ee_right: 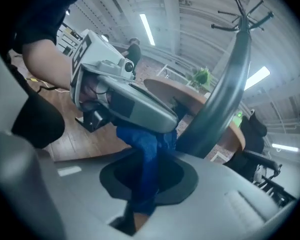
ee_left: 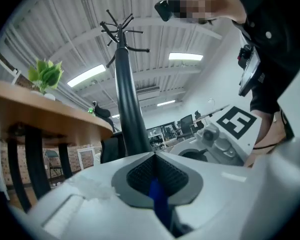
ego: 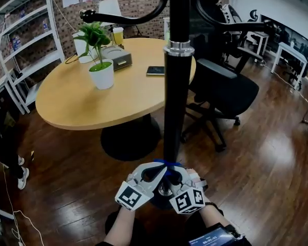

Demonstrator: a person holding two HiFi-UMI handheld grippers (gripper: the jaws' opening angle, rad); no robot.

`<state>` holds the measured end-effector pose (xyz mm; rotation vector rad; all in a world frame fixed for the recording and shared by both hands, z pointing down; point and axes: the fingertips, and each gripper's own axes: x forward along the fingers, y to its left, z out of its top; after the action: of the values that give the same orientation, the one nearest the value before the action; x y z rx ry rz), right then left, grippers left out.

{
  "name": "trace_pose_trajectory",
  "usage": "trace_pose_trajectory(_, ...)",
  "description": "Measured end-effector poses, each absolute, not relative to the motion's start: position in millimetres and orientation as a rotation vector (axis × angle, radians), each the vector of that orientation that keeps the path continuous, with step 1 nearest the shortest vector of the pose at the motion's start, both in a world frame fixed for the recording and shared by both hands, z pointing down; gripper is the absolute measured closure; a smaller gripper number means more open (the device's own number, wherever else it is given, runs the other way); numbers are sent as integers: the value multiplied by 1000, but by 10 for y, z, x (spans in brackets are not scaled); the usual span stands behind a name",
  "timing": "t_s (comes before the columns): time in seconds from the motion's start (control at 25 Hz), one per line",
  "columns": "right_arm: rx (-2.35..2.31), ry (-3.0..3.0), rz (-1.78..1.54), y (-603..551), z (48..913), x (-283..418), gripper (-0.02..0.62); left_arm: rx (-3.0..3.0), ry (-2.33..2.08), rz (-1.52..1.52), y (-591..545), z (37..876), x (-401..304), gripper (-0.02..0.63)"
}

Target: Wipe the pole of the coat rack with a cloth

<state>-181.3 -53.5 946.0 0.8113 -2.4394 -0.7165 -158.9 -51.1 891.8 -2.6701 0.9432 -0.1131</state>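
**A:** Start at the left. What has the left gripper [ego: 153,174] got?

**B:** Its fingers are pressed together on one end of the blue cloth [ee_left: 159,200]. It sits low down, just left of the pole [ego: 173,101] and near the floor.

**A:** And the cloth itself?

**B:** It loops round the far side of the pole close to its foot, and I'd judge it touches the pole. From above it shows as a blue edge between the two grippers.

**A:** The right side?

**B:** The right gripper [ego: 180,182] pinches the other end, its fingers closed on bunched fabric. It is just right of the pole and almost touching the left gripper.

**A:** So how is the wipe done well from here?

**B:** Pull both ends taut so the cloth hugs the shaft, then draw both grippers upward at one height. An uneven pull would likely twist the loop or let it slip off. Mind the silver collar [ego: 178,47] higher up, where the cloth may catch. The tabletop [ego: 66,99] on the left and the office chair [ego: 226,86] on the right both stand near, so the elbows need care.
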Motion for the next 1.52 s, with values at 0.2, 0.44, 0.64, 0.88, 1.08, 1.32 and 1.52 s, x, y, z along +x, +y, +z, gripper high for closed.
trace_pose_trajectory(0.2, 726, -2402, -586, -537, 10414, -1779, 546, -2805, 951, -268, -606, 9855, -1546, 603)
trace_pose_trajectory(0.44, 573, -2244, -442, -574, 11675, -1710, 546, -2849, 1008, -288, -647, 10164, -1658, 603)
trace_pose_trajectory(0.64, 497, -2169, -362, -571, 12268, -1649, 546, -2844, 1044, -296, -588, 10273, -1739, 603)
trace_pose_trajectory(0.88, 649, -2254, -518, -612, 11094, -1651, 546, -2795, 1064, -271, -536, 9838, -1860, 603)
trace_pose_trajectory(1.08, 804, -2392, -729, -608, 9351, -1612, 546, -2668, 1045, -14, -485, 8562, -1797, 603)
trace_pose_trajectory(1.32, 964, -2496, -1023, -664, 7348, -1516, 546, -2478, 992, 131, -414, 6933, -1643, 603)
trace_pose_trajectory(1.52, 1073, -2498, -1189, -653, 6191, -1440, 546, -2322, 963, 133, -286, 5928, -1522, 603)
